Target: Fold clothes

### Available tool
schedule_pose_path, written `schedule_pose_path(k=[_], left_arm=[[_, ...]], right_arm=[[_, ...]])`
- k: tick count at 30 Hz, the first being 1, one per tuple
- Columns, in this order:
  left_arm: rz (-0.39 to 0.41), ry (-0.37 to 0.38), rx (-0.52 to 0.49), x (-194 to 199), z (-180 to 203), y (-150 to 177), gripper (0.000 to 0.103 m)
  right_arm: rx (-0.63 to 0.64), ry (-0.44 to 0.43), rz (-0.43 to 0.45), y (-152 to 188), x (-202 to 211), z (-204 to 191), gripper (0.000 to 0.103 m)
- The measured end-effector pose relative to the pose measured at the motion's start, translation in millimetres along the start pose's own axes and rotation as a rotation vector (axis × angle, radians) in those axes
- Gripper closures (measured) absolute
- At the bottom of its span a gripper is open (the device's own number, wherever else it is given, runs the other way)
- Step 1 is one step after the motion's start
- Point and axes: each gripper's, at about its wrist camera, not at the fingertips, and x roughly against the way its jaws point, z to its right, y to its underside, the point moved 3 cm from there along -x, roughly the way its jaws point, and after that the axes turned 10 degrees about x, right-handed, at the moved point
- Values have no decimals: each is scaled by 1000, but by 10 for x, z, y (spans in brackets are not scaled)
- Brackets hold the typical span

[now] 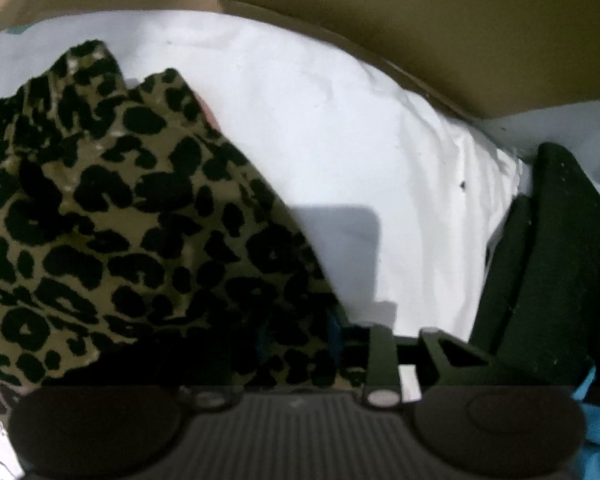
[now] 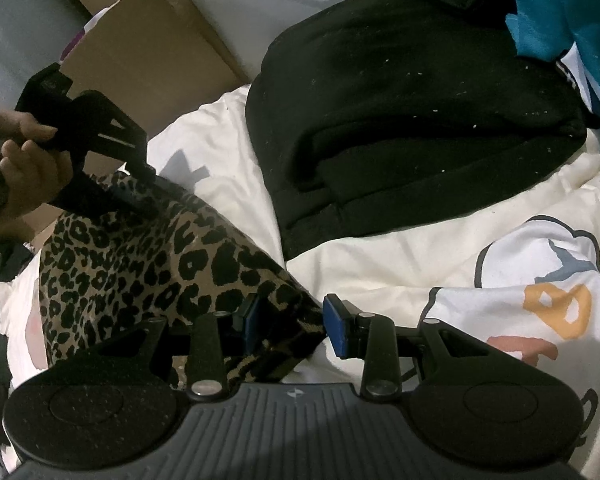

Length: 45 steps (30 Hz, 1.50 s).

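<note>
Taking the folded black garment (image 2: 412, 120) as landmark, the person's hand (image 2: 16, 168) stood far to its left holding the left tongs (image 2: 140, 196), whose tips were buried in the far end of the leopard-print cloth (image 2: 148, 264), so their grip could not be told. That cloth lay left of and below the black garment on the white sheet (image 2: 220, 160). Lower still, the right tongs (image 2: 288, 320) stood partly open with the cloth's near corner between the blue pads (image 2: 338, 328), though no squeeze showed.
</note>
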Motion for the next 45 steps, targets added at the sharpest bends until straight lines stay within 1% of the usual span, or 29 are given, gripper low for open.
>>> schedule_pose_path(k=[3,4,5,6,7,9,11,13,14,16,20,25,29,31,32,33,34,35,36,37,42,45], left_arm=[[1,-15,-14,-8,33,-3,69],[3,-22,-9,-3,23,-11,77],[5,-28,1,6,1,-16,83],[7,-35,12,16,-23,-22,93],[4,-20,22,30,-41,-22,101],[12,-3,7,86,-9,-5,102],[22,12,-12,140,39,5,103],[29,23,-25,180,82,0,103],[30,30,-26,194,92,-5,103],[33,48,-29,227,102,-25,103],[33,78,-34,259,96,-32,103],[29,118,-35,267,157,-15,103],[14,94,-90,70,157,-26,102],[-1,90,-108,-9,127,-52,99],[-8,99,-109,-1,123,-68,99],[-16,114,-122,27,135,-81,96],[-8,120,-136,79,136,-95,87],[2,125,-150,133,135,-109,82],[12,130,-164,188,135,-122,73],[21,135,-178,242,135,-136,68],[89,136,-192,592,-11,-350,68],[149,111,-220,808,-128,-519,68]], right_arm=[[20,2,-10,-7,-12,-29,62],[27,3,-13,-9,-15,-37,62],[29,3,-14,-9,-13,-39,62],[30,4,-15,-9,-11,-39,63],[29,4,-14,-7,-8,-38,65],[29,4,-13,-5,-5,-38,73],[33,5,-12,-6,-7,-45,79],[42,9,-10,-12,-7,-58,90],[47,11,-9,-15,-3,-65,92],[50,11,-5,-18,9,-65,101],[60,17,9,-15,47,-74,102],[39,30,14,2,94,-38,103],[27,33,-24,70,45,-52,103],[11,39,-33,99,37,-64,101],[7,40,-32,110,47,-75,100],[6,41,-31,125,67,-89,100],[6,40,-32,139,86,-97,100],[7,38,-34,153,104,-103,99],[6,38,-35,164,124,-100,98],[4,41,-31,162,153,-91,98],[0,59,4,135,302,-60,98],[13,62,35,84,349,-94,98]])
